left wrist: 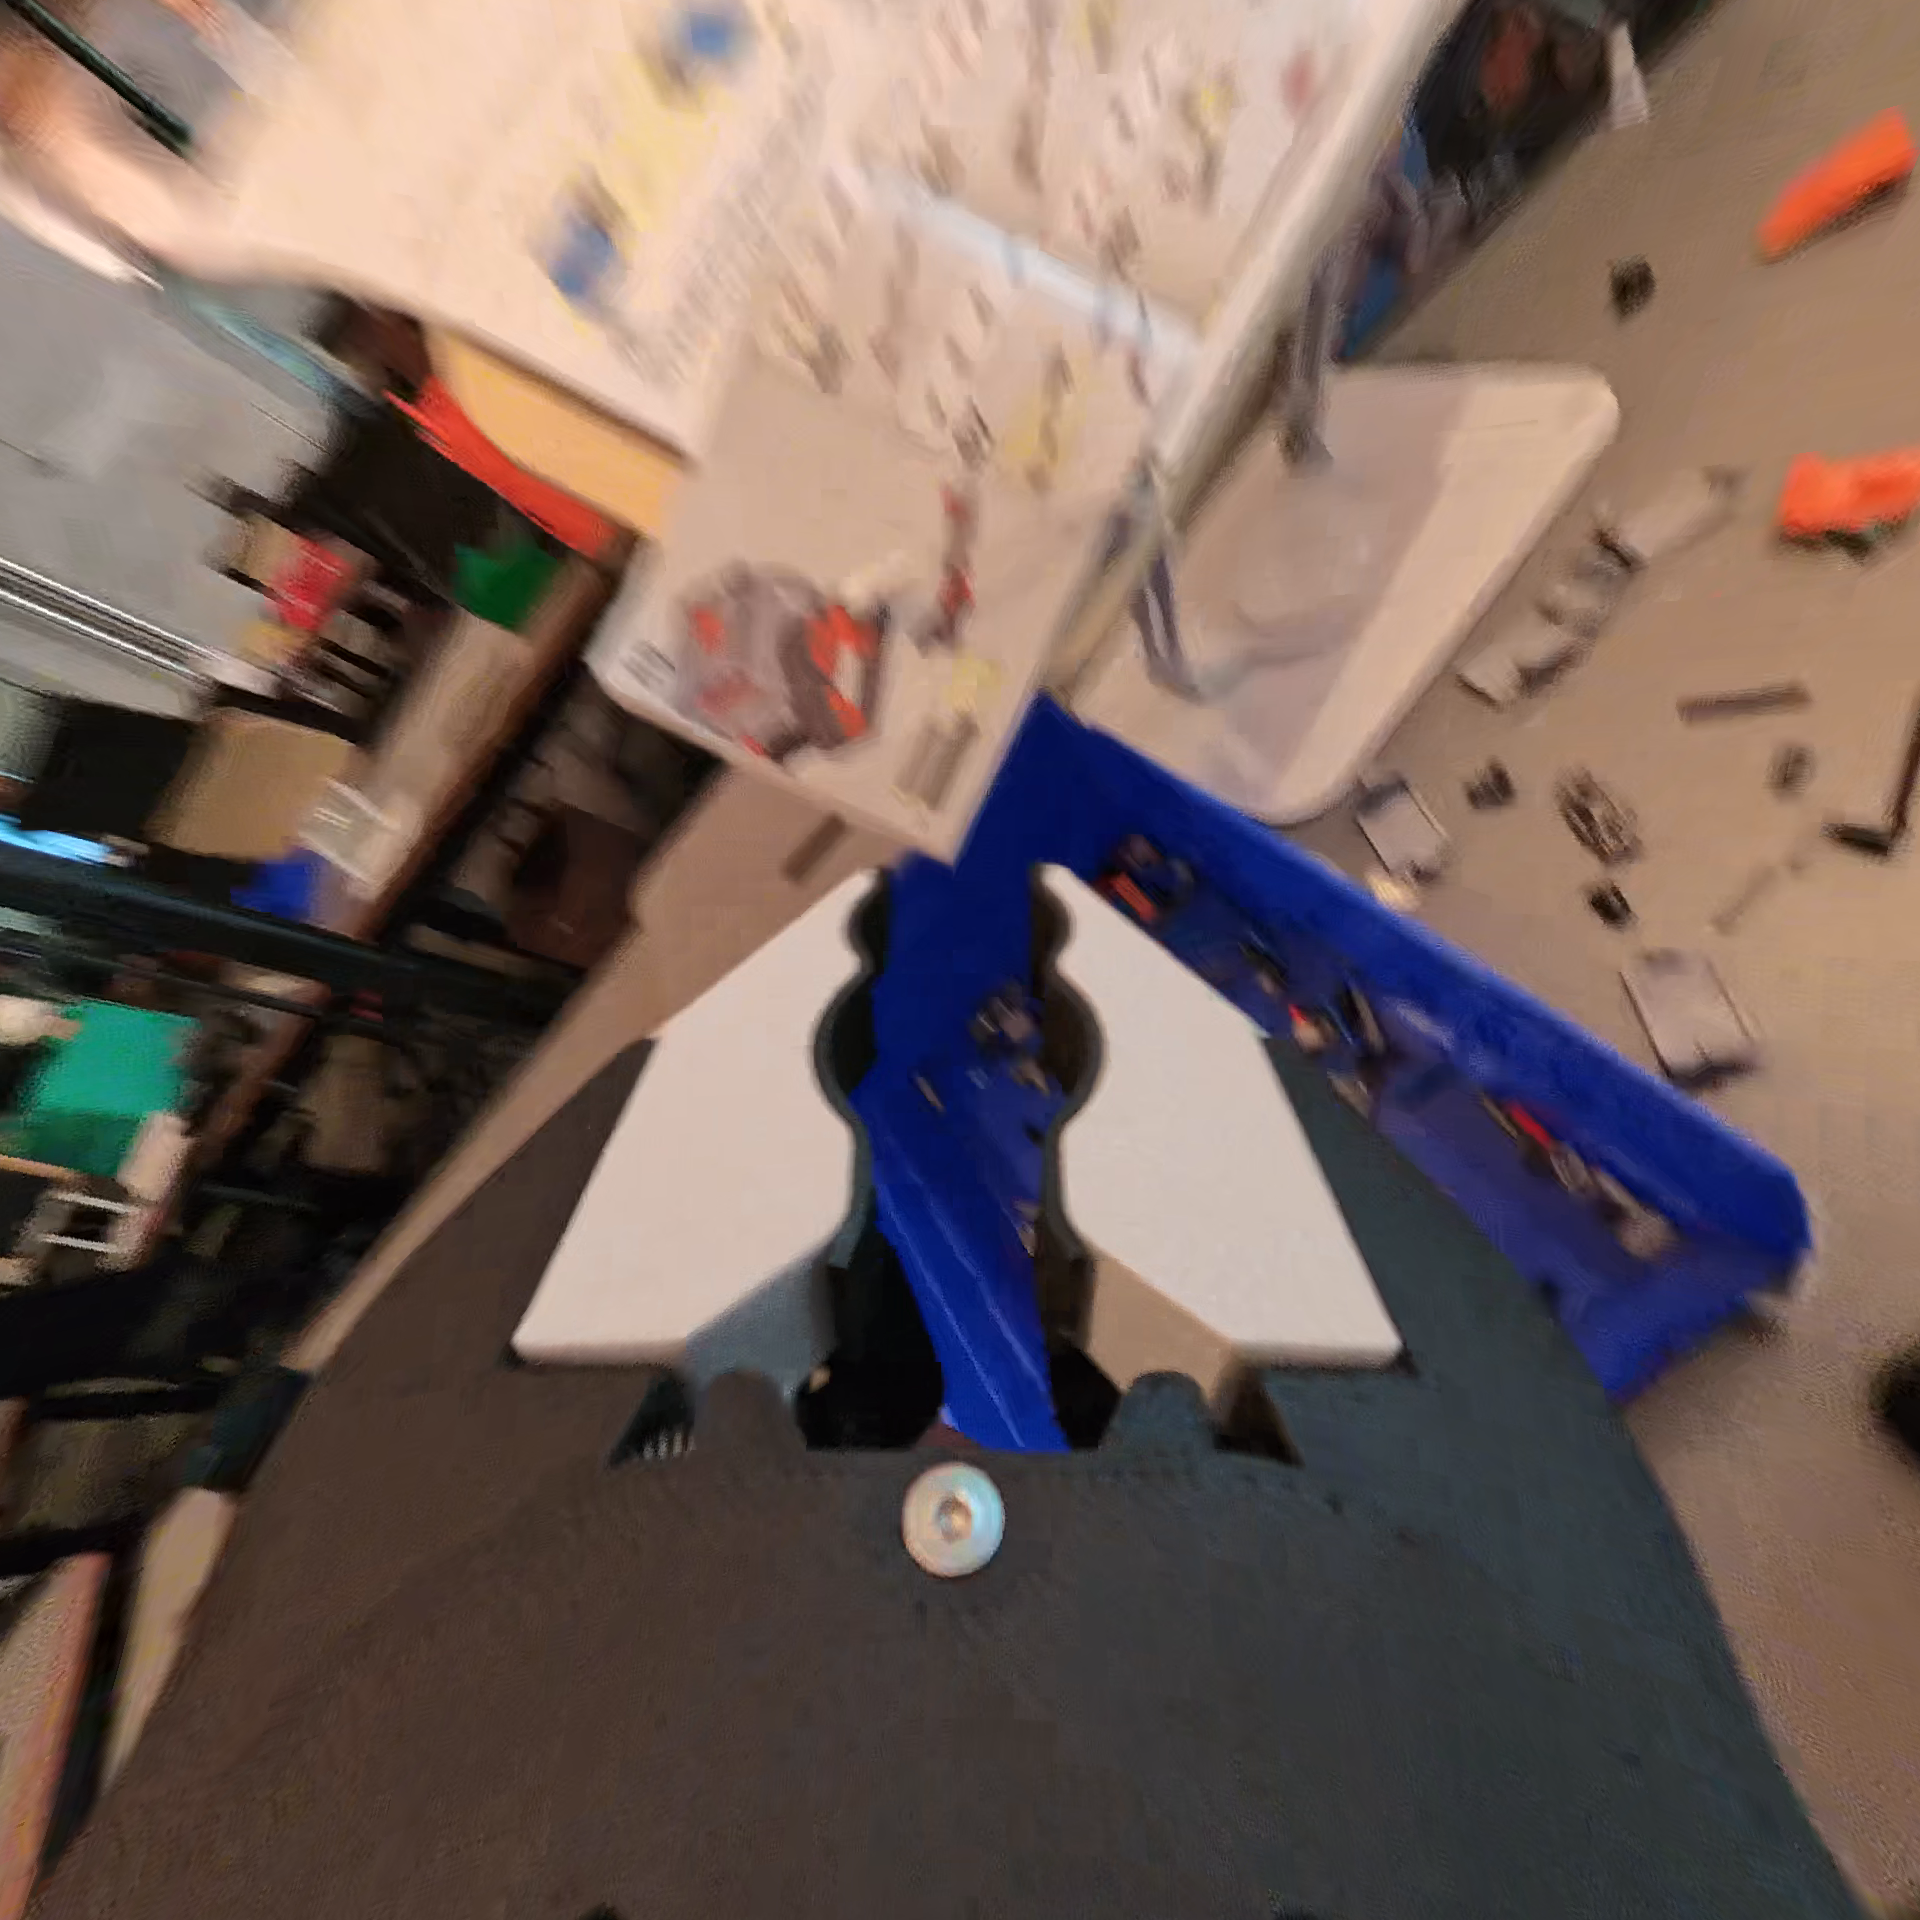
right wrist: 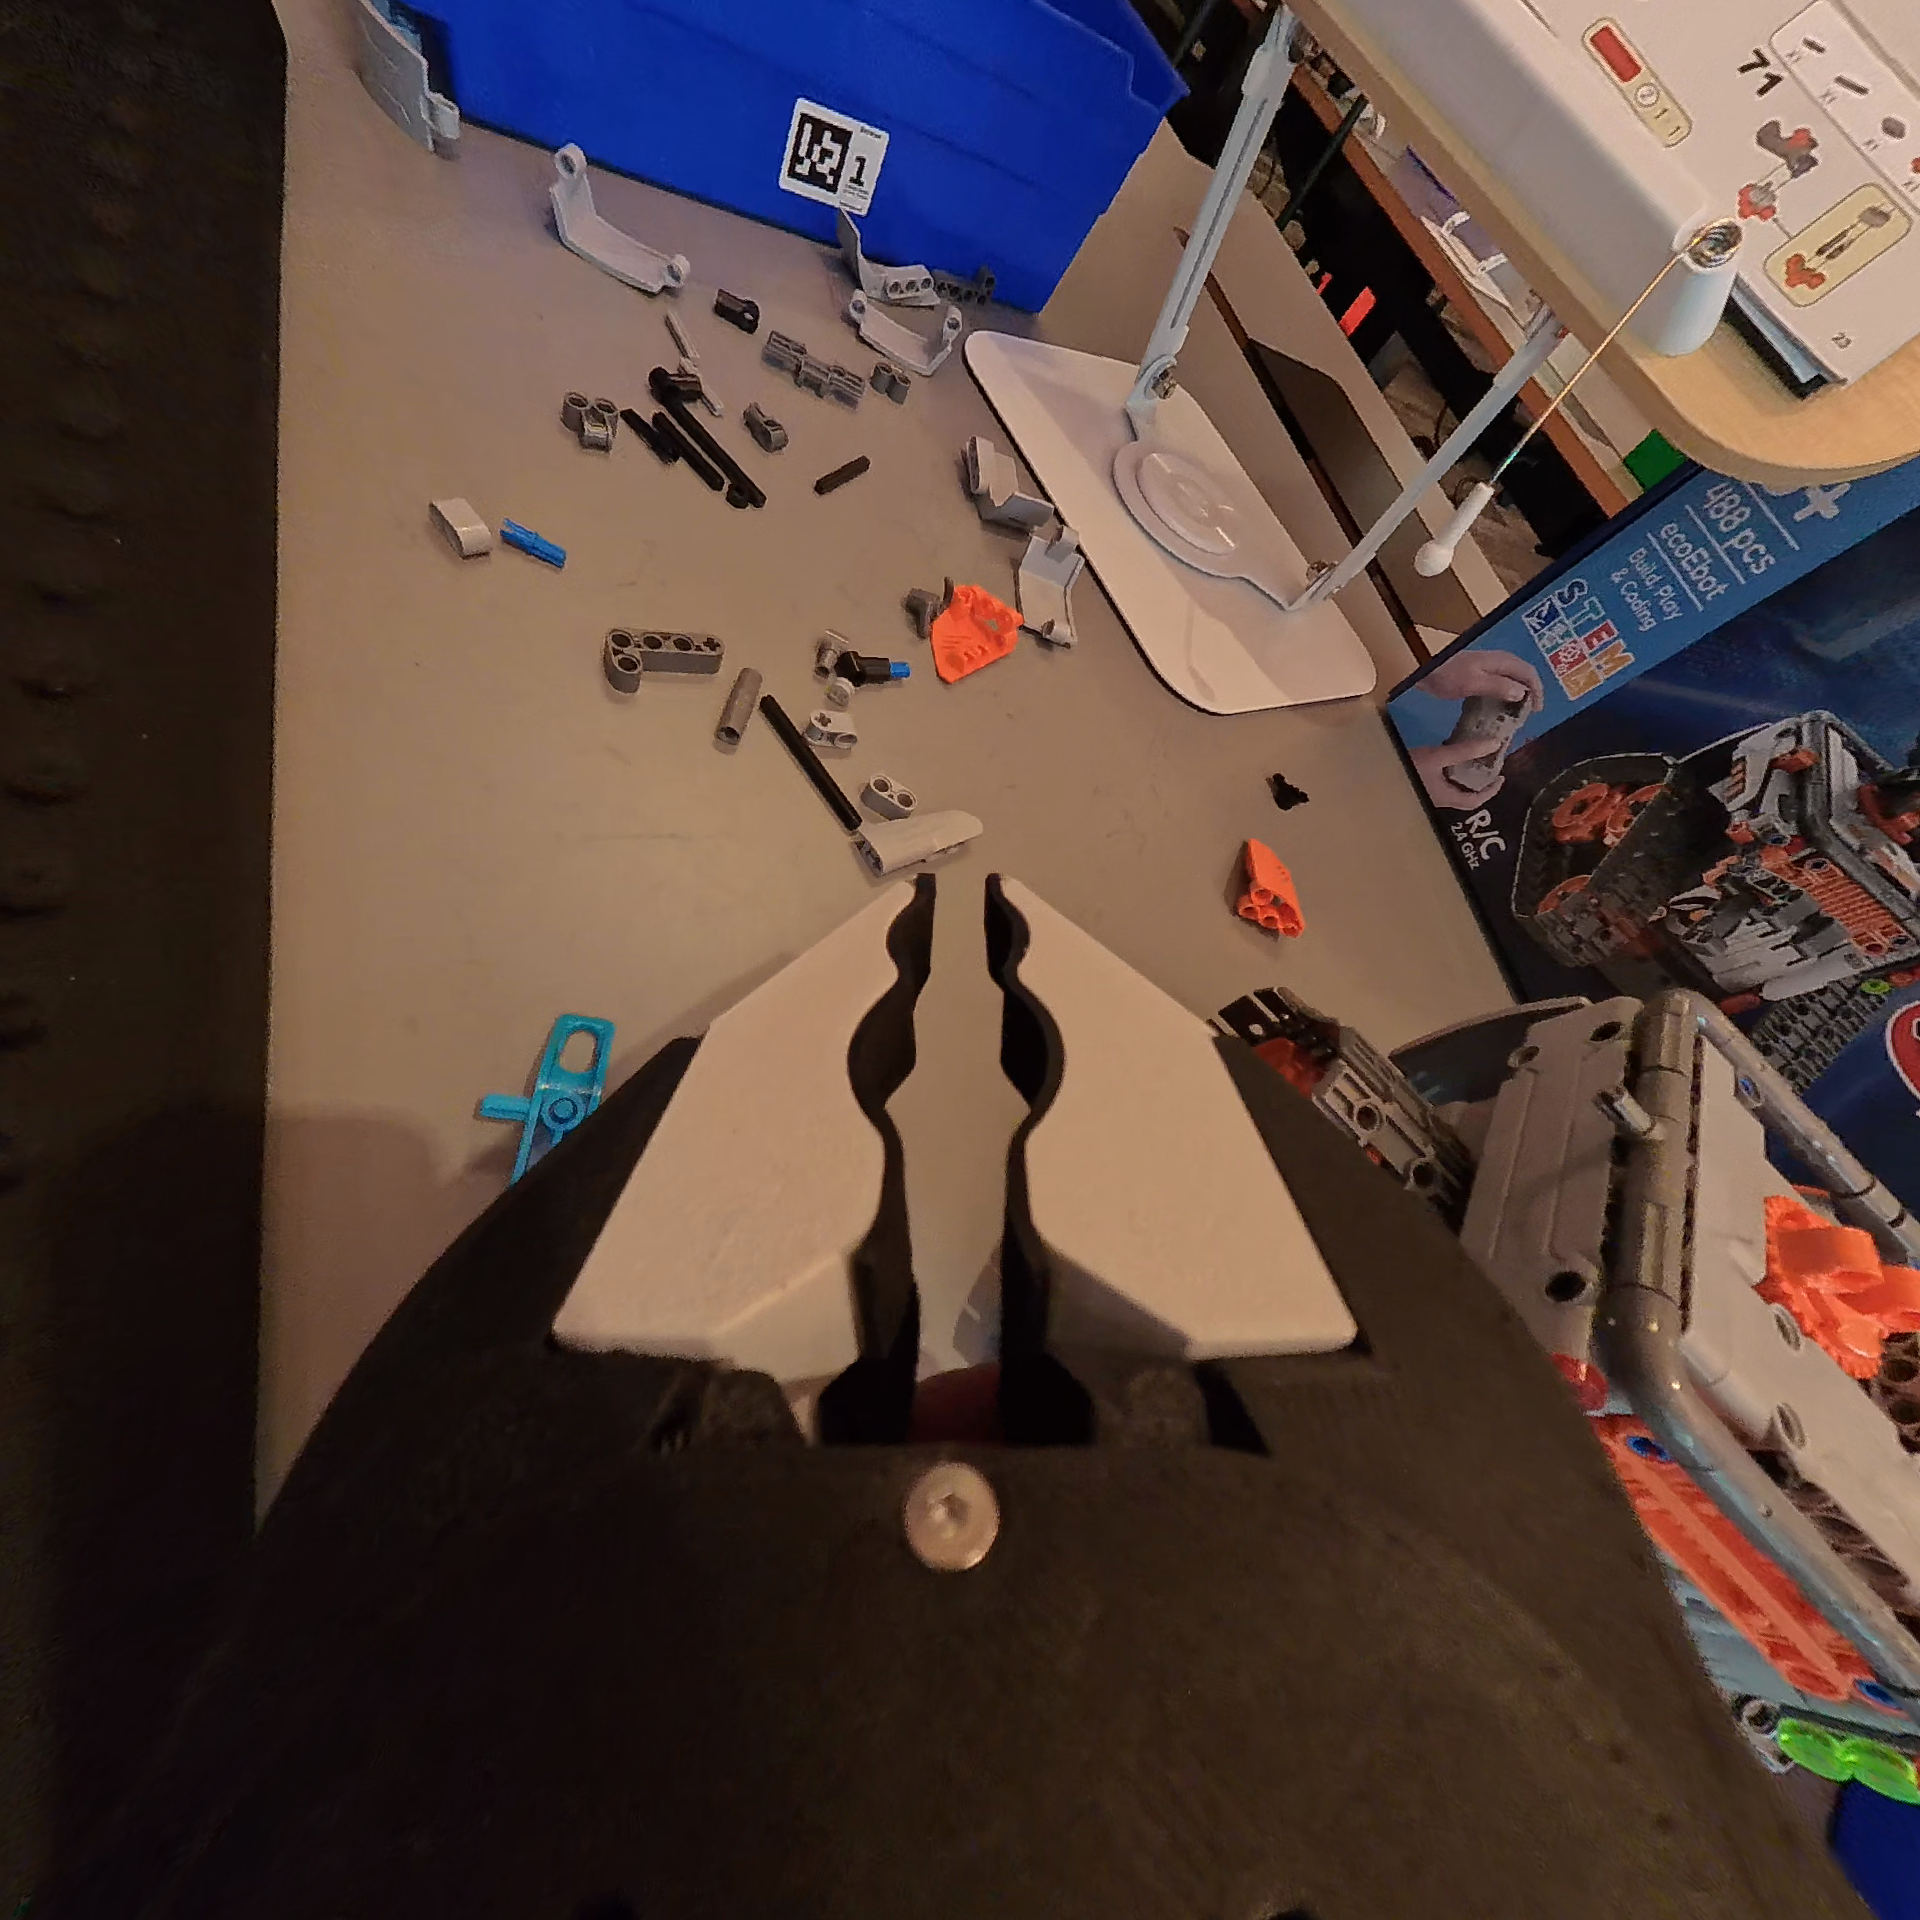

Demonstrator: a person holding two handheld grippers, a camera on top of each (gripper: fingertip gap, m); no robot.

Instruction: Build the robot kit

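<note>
Now L claw (left wrist: pixel 956 883) grips blue bin (left wrist: pixel 1403 997) wall; R claw (right wrist: pixel 961 881) empty.

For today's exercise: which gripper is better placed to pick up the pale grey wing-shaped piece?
Right. The right gripper, open and empty, points at the grey piece just beyond its tips; the left gripper is clamped on the blue bin.

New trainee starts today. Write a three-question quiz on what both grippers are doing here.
1. True or false: the right gripper has a part clamped in its jaws.
2. The left gripper has its jaws closed on: A) a mug, B) the blue bin wall, C) a towel.
3. Which colour is the flat piece partly hidden behind the right gripper's body?
Key: 1 false, jaws empty; 2 B; 3 turquoise.
</note>
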